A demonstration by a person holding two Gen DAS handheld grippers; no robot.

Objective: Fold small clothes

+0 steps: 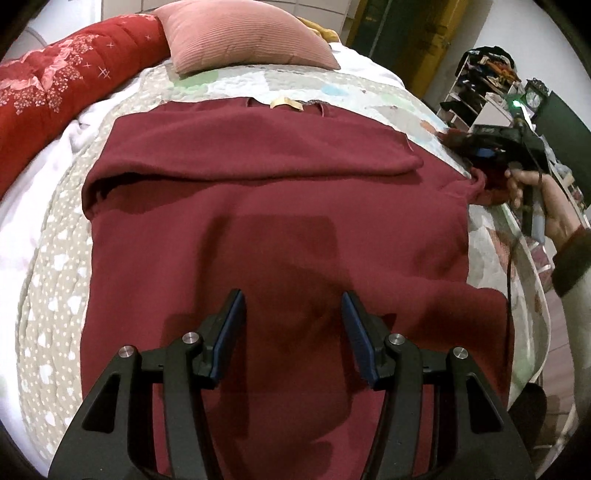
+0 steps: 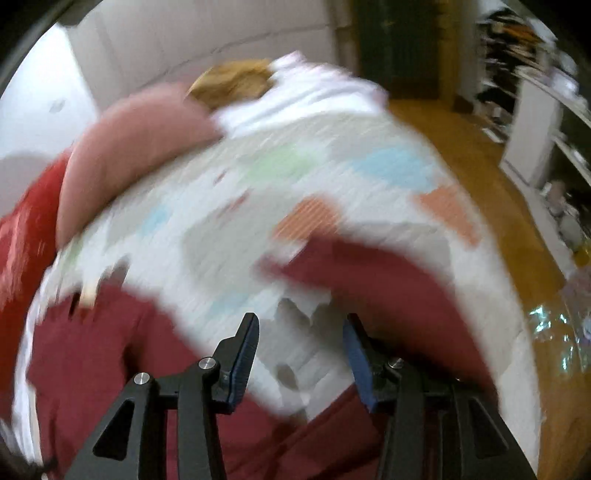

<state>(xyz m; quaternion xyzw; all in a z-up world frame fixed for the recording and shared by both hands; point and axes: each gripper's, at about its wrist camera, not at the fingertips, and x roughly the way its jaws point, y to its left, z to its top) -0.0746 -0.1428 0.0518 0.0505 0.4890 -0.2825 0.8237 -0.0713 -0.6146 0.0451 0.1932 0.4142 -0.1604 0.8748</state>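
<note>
Jaws of the left gripper (image 1: 293, 321) are hanging apart and empty over the maroon sweater (image 1: 277, 229), which is lying flat on the bed (image 1: 55, 295), collar toward the pink pillow (image 1: 243, 33), one sleeve folded across. Right gripper (image 2: 301, 343), likewise parted and empty, is probably heading for the other sleeve.

- The bed (image 1: 55, 295) carries everything; it is covered by a quilt (image 1: 258, 85) with pale patches of green, blue and orange and a dotted beige border.
- A dark red garment (image 1: 277, 221) lies spread flat on the quilt, one sleeve folded across its upper part, a tan label at the neck.
- A pink ribbed cushion (image 1: 243, 33) rests at the bed's far end.
- A red flowered bolster (image 1: 55, 81) lies beside the cushion, along the left edge.
</note>
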